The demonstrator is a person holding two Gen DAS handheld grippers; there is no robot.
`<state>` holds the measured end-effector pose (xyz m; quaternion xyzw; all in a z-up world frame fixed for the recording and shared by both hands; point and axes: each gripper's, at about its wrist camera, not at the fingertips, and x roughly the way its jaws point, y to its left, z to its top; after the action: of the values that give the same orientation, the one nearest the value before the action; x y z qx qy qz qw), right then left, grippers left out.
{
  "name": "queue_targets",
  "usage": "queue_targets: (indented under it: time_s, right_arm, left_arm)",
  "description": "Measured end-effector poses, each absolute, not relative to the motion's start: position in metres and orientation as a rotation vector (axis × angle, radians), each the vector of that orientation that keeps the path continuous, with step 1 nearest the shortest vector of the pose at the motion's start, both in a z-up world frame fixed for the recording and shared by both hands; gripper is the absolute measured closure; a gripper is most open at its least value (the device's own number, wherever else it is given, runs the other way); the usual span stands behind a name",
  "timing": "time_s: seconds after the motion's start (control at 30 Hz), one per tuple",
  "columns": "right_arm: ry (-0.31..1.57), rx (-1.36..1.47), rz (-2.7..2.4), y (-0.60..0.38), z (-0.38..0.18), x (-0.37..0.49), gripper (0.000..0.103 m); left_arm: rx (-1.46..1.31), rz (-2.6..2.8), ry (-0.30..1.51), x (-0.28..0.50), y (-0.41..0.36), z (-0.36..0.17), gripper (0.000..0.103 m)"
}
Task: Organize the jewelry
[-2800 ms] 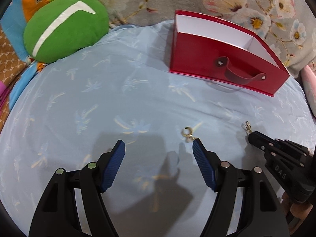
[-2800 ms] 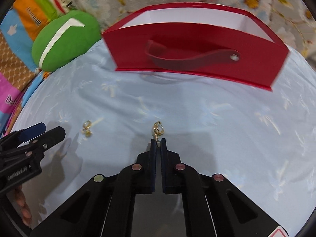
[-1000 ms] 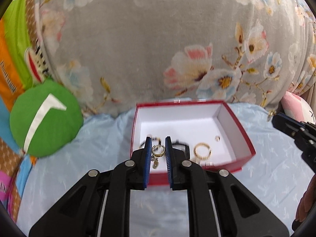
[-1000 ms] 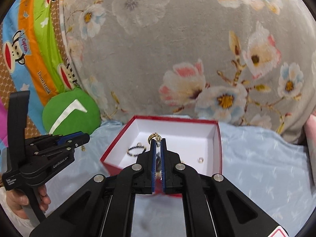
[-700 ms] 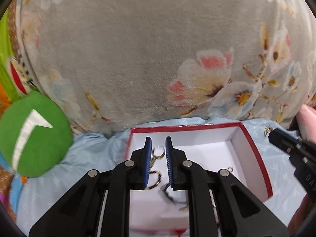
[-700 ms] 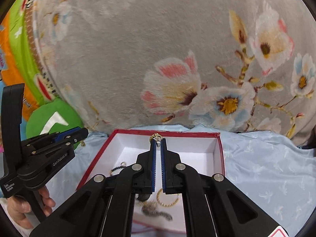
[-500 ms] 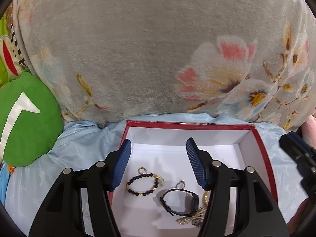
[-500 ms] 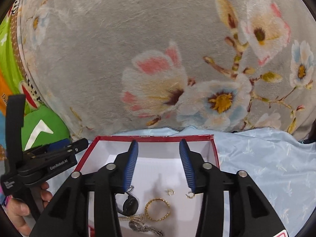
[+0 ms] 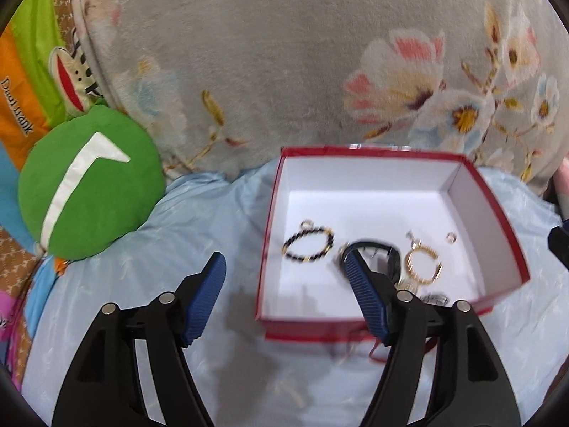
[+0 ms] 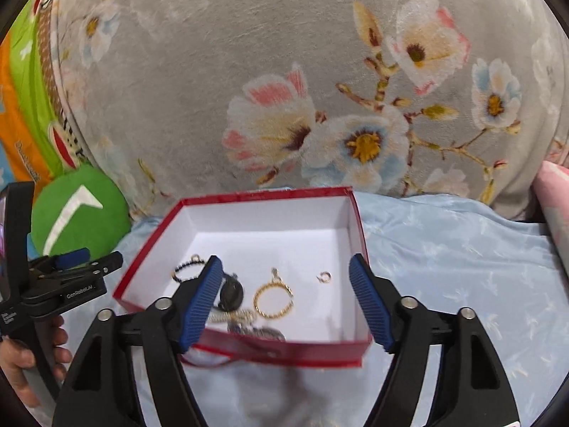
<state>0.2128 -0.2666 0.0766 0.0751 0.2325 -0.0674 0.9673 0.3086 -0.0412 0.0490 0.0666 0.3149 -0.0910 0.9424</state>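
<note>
A red box (image 9: 498, 210) with a white inside stands on the blue sheet; it also shows in the right wrist view (image 10: 359, 220). Inside lie a black bead bracelet (image 9: 308, 246), a gold ring hoop (image 9: 423, 267), a small gold earring (image 10: 324, 277), a black band (image 10: 231, 293) and other small pieces. My left gripper (image 9: 284, 275) is open and empty, above the box's front left wall. My right gripper (image 10: 284, 274) is open and empty, above the box's front edge. The left gripper also shows at the left of the right wrist view (image 10: 103, 267).
A green round cushion (image 9: 85, 185) lies left of the box. A grey floral blanket (image 10: 320, 89) rises behind it. A pink pillow (image 10: 554, 192) is at the far right. The blue patterned sheet (image 10: 462, 249) spreads right of the box.
Both grippers carried gold earrings over the box, opened and let them fall inside. Both have since pulled back and stand wider open; the left has shifted left.
</note>
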Motion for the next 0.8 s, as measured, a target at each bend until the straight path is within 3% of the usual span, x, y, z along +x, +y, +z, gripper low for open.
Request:
queue_targets:
  time_s: [0.13,0.8]
  right_arm:
    - [0.480,0.129,-0.166,-0.253,0.067,0.195,0.018]
    - [0.602,0.166,-0.254,-0.257,0.055,0.231,0.016]
  left_arm:
    - [0.192,-0.123,0.642,0.287,-0.043,0.035,0.017]
    - [0.108,-0.047,0.718,0.308,-0.067,0.026,0.010]
